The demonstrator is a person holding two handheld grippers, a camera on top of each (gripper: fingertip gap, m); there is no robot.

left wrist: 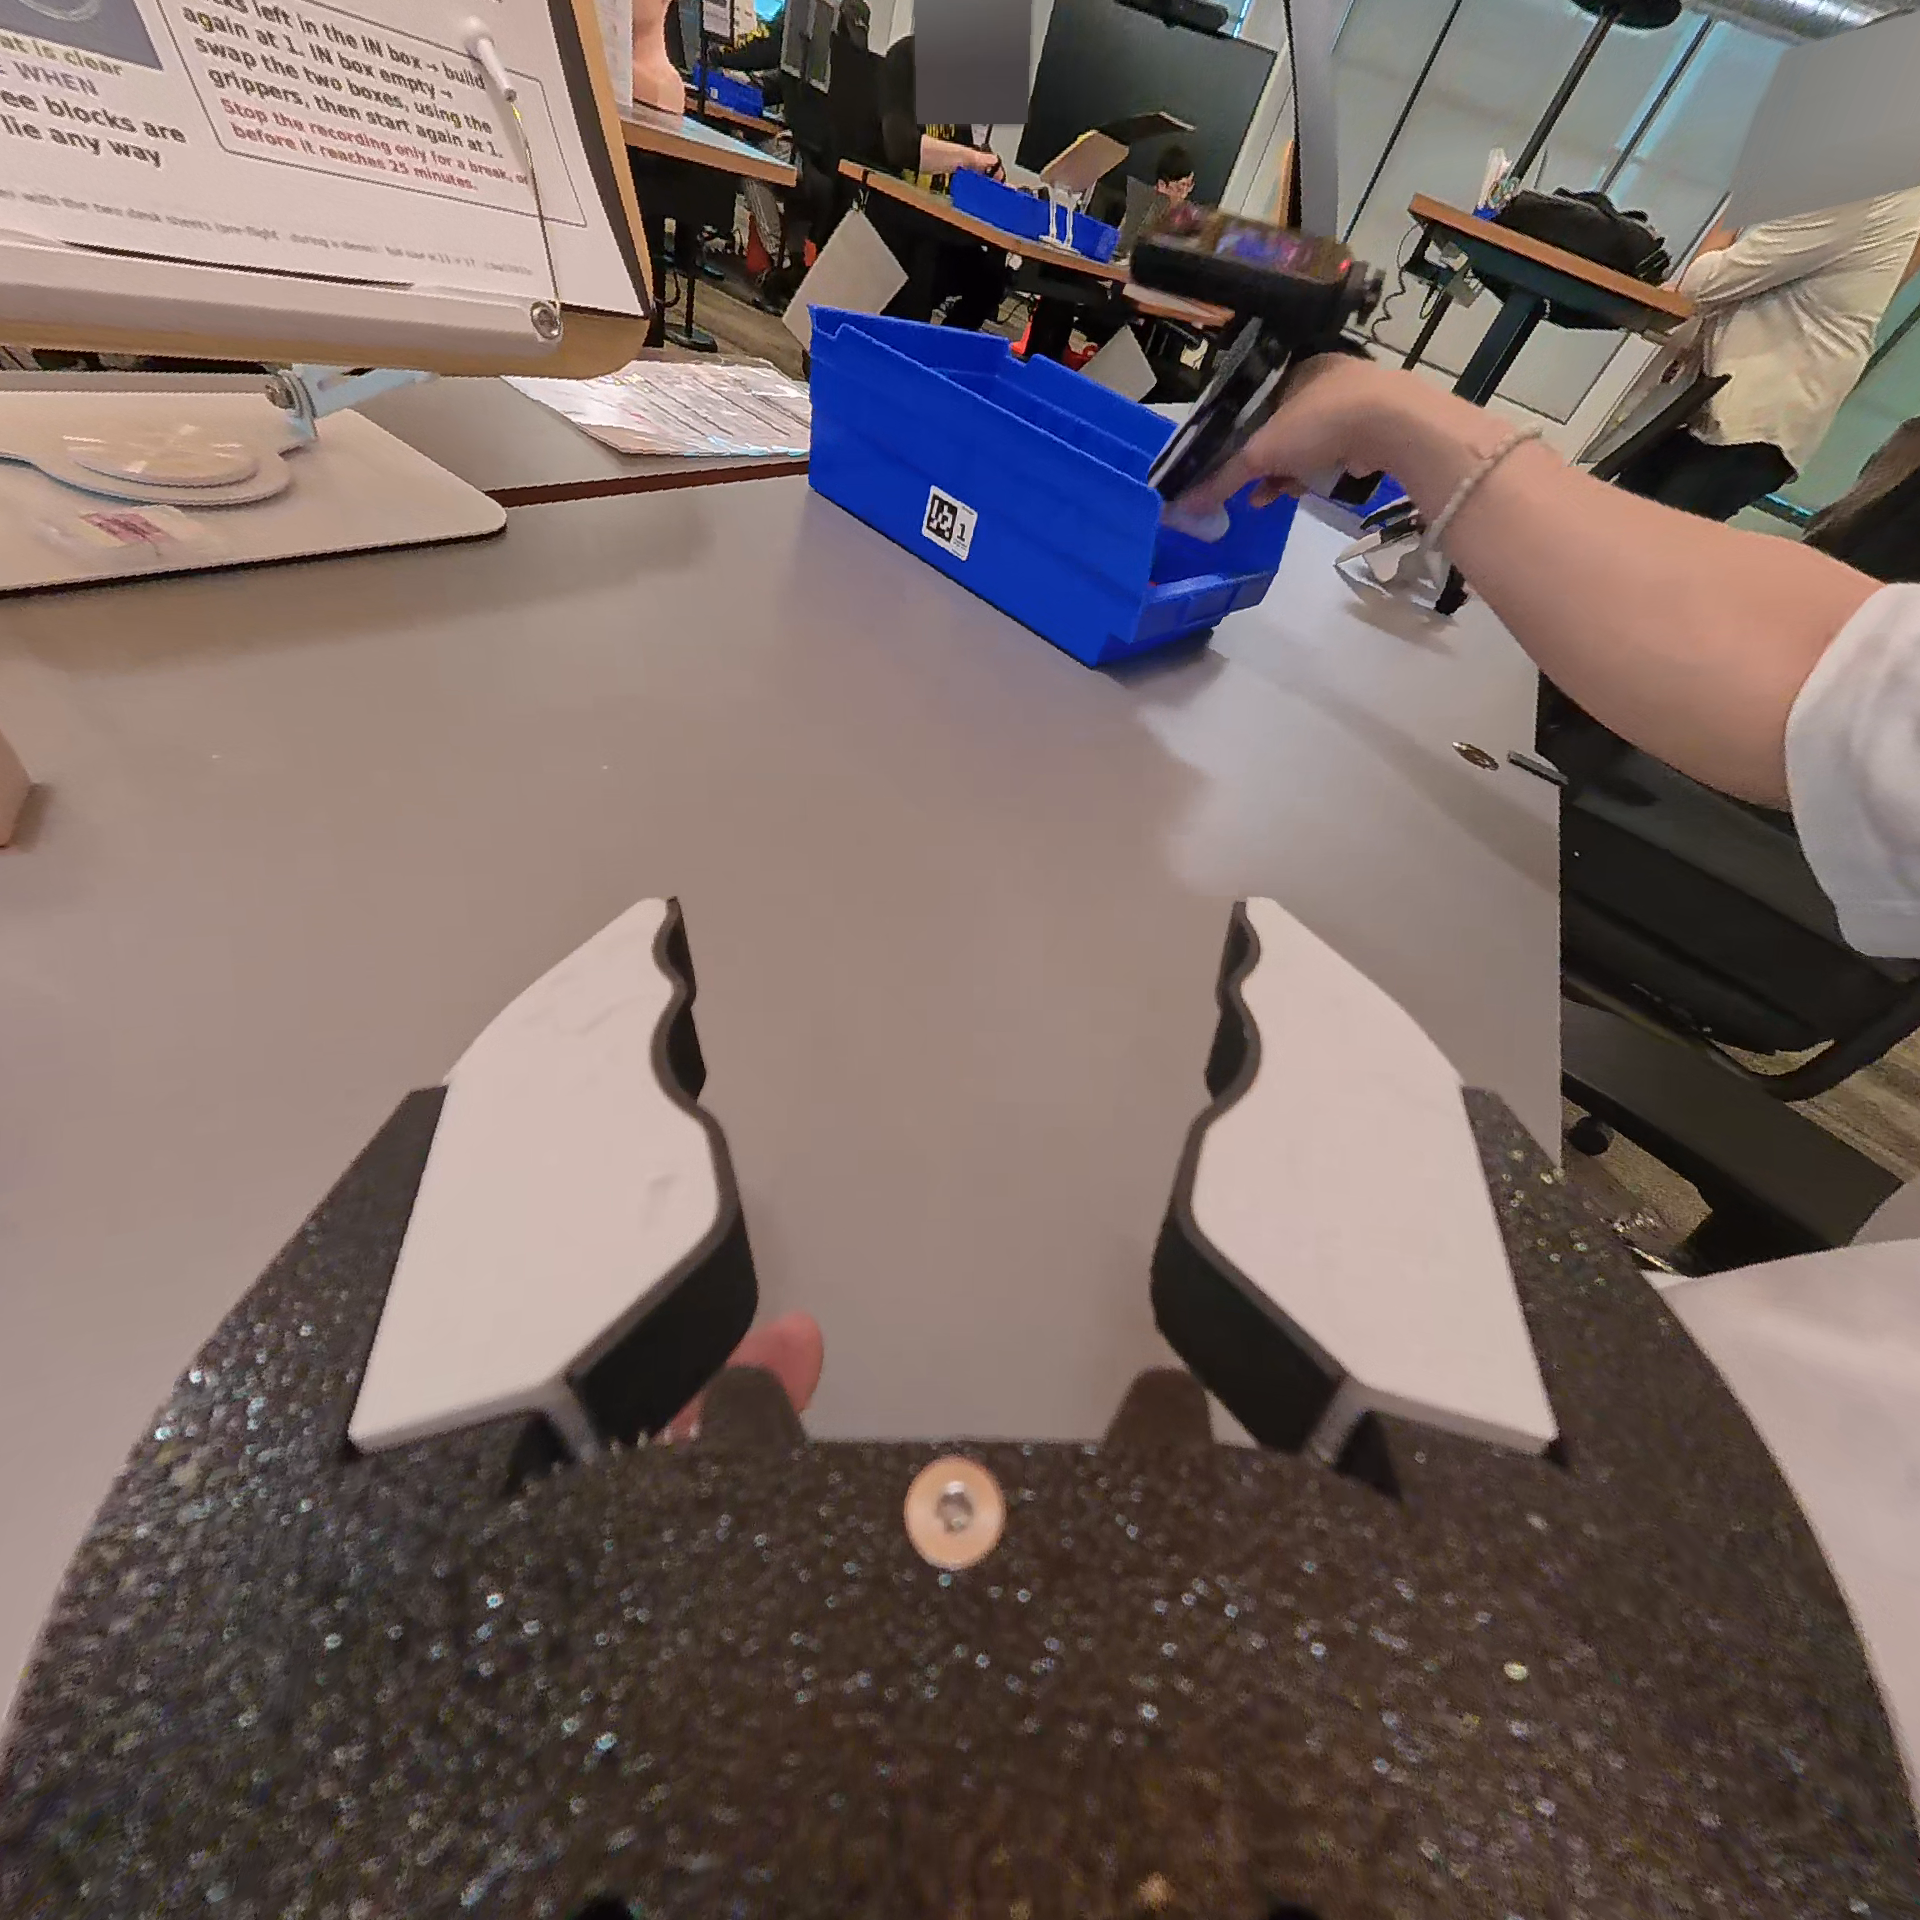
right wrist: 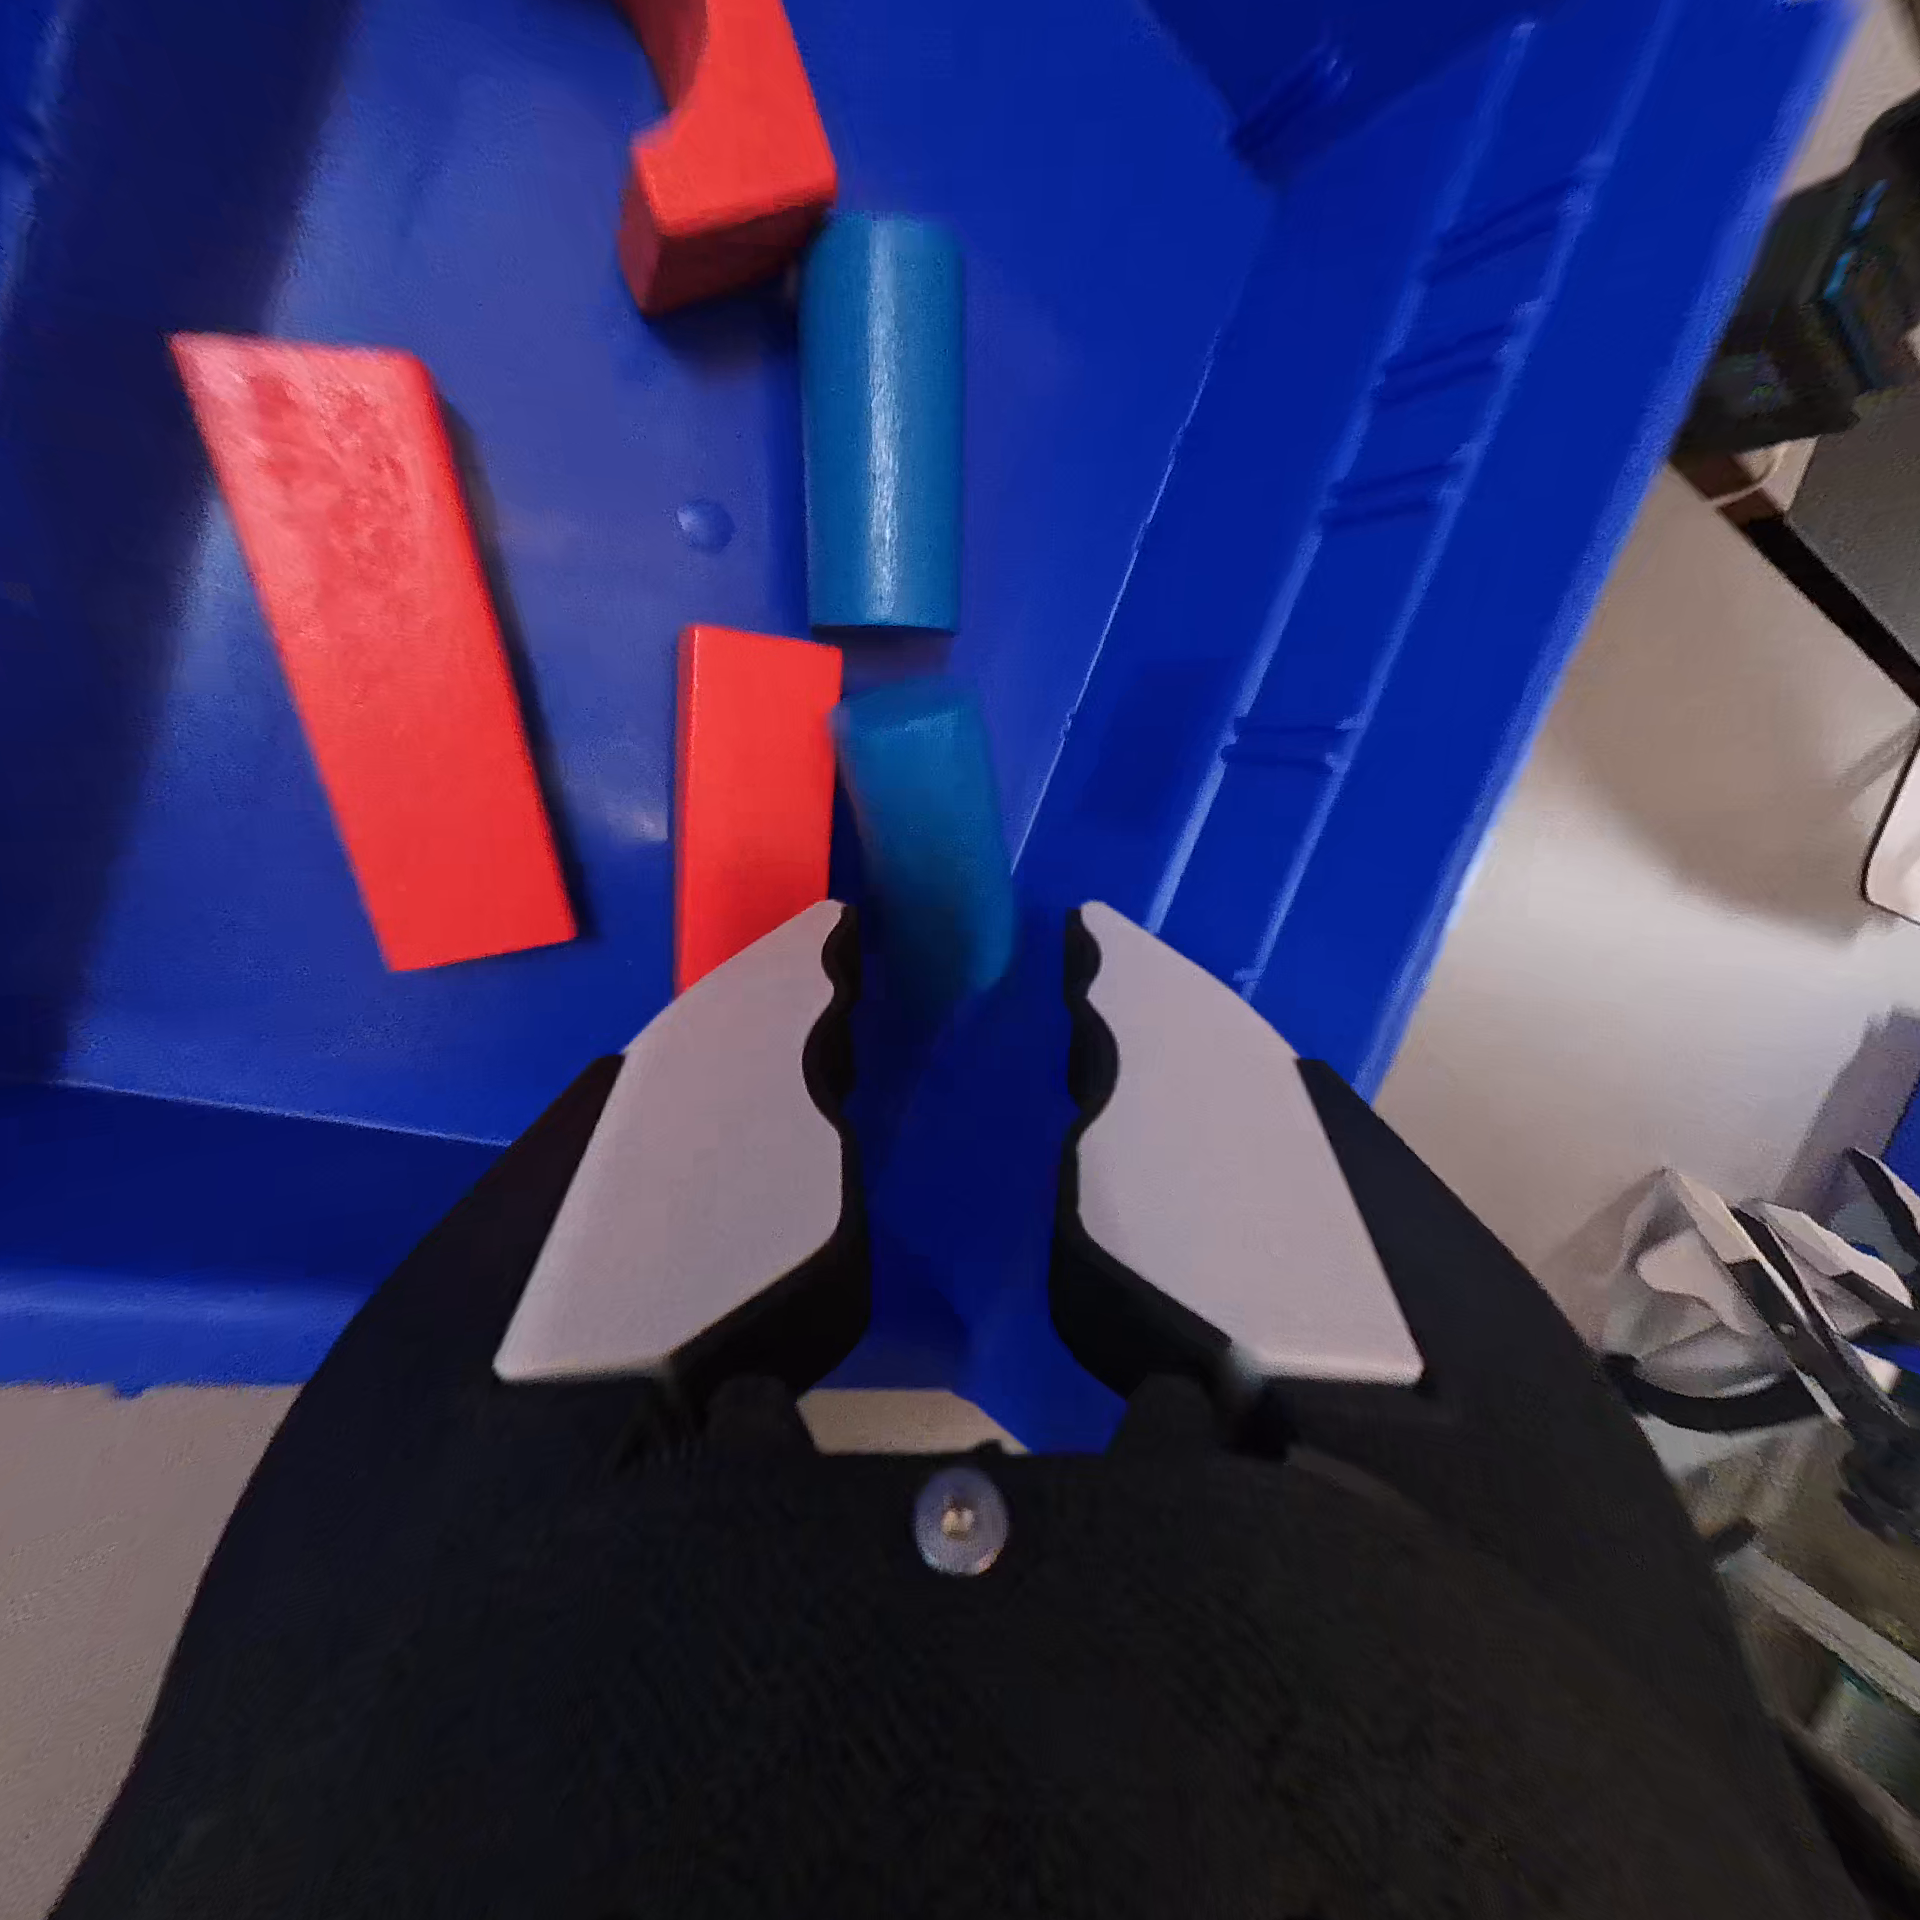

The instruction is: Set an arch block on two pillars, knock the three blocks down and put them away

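Note:
My left gripper (left wrist: 956, 904) is open and empty, low over the bare grey table (left wrist: 623, 748). A blue bin (left wrist: 1018, 499) stands farther off on the table. A hand holds my right gripper (left wrist: 1195, 514) with its tips down inside that bin. In the right wrist view my right gripper (right wrist: 961, 914) is open over the bin floor (right wrist: 582, 488). A blurred blue cylinder (right wrist: 925, 831) lies with its near end between the fingertips, close to the left finger. A second blue cylinder (right wrist: 883, 416), a red plank (right wrist: 374, 644), a red block (right wrist: 748, 790) and a red arch block (right wrist: 727, 177) also lie in the bin.
A sheet on a white stand (left wrist: 291, 156) sits at the table's far left, with papers (left wrist: 686, 405) beside it. The bin's ribbed wall (right wrist: 1382, 520) rises just right of my right gripper. A spare gripper (left wrist: 1392, 551) lies beyond the bin. A chair (left wrist: 1714, 935) stands right of the table edge. Left tips to right tips: about 55 centimeters.

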